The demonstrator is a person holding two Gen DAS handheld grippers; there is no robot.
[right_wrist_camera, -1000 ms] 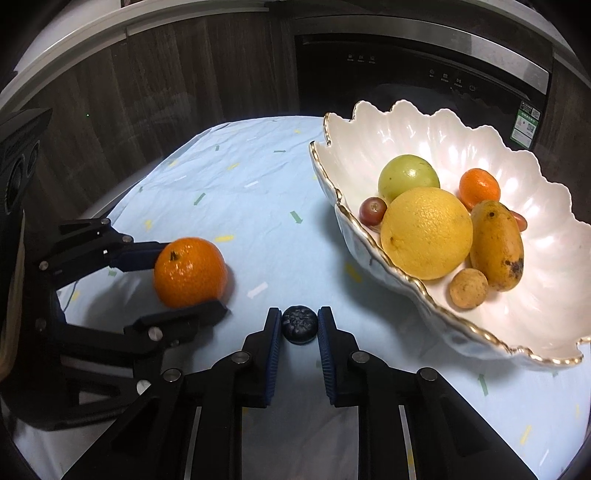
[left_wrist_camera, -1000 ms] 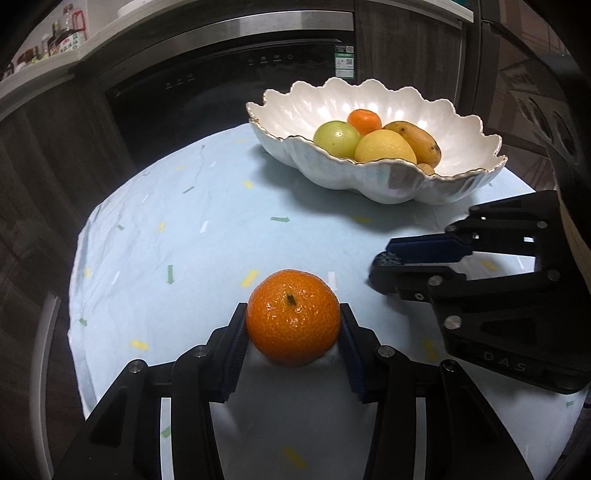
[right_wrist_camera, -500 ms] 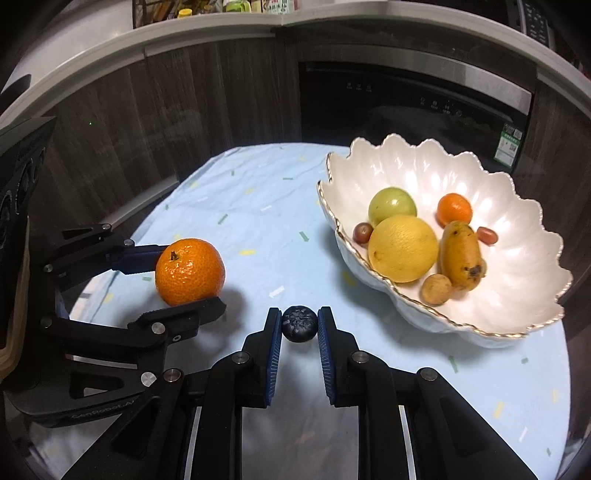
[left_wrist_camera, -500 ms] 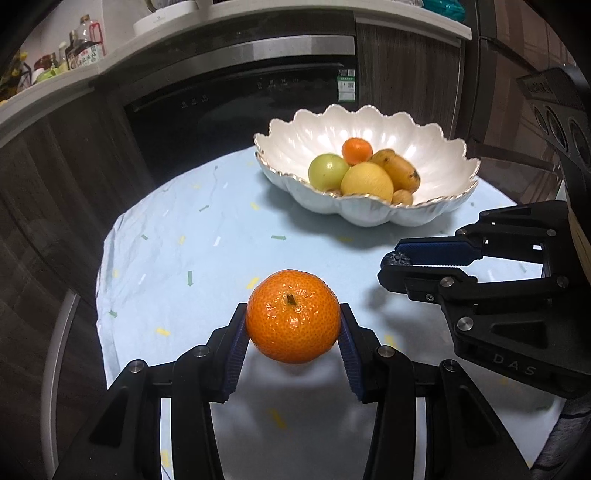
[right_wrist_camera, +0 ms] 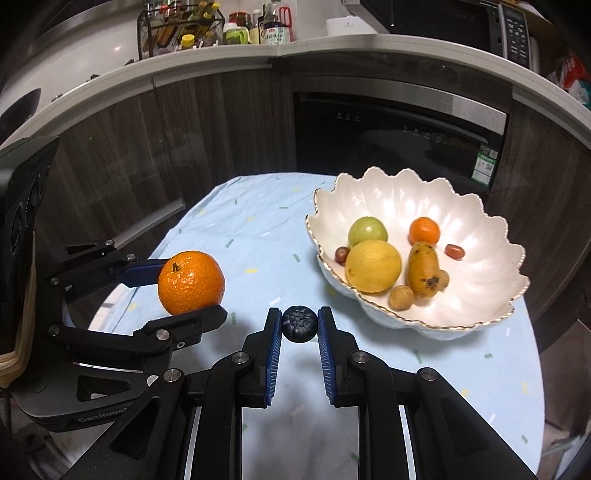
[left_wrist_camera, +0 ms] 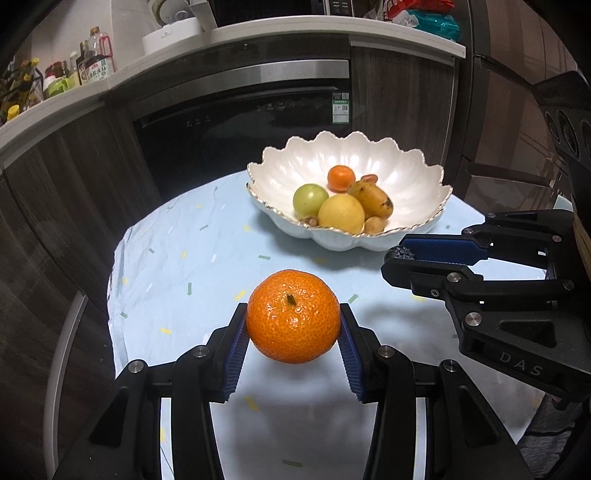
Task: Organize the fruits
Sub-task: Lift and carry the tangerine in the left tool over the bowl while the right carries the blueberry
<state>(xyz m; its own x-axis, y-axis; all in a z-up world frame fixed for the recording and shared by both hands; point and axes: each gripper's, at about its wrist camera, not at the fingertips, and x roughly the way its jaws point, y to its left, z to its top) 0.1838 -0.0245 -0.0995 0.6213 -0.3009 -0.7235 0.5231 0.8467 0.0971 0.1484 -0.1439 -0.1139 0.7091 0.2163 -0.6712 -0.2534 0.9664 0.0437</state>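
My left gripper [left_wrist_camera: 293, 325] is shut on a large orange [left_wrist_camera: 293, 315] and holds it in the air above the pale blue tablecloth [left_wrist_camera: 207, 236]. The right gripper [right_wrist_camera: 300, 325] is shut on a small dark blueberry [right_wrist_camera: 299, 324], also lifted off the cloth. Each gripper shows in the other's view: the right gripper [left_wrist_camera: 404, 258] to the right with the blueberry [left_wrist_camera: 403, 253] at its tip, the left gripper [right_wrist_camera: 199, 288] to the left with the orange [right_wrist_camera: 191, 282]. A white scalloped bowl [left_wrist_camera: 406, 173] [right_wrist_camera: 487, 258] beyond them holds a yellow fruit, a green one, a small orange and several smaller fruits.
The round table's cloth [right_wrist_camera: 258, 229] ends at dark wood cabinets [right_wrist_camera: 207, 125] and a black oven [right_wrist_camera: 399, 136] behind. A counter [left_wrist_camera: 258, 33] above carries bottles and jars. The bowl stands at the table's far right side.
Both grippers have risen and drawn back with their fruits still held. The bowl and table now look smaller and farther, and the counter above has come into sight.
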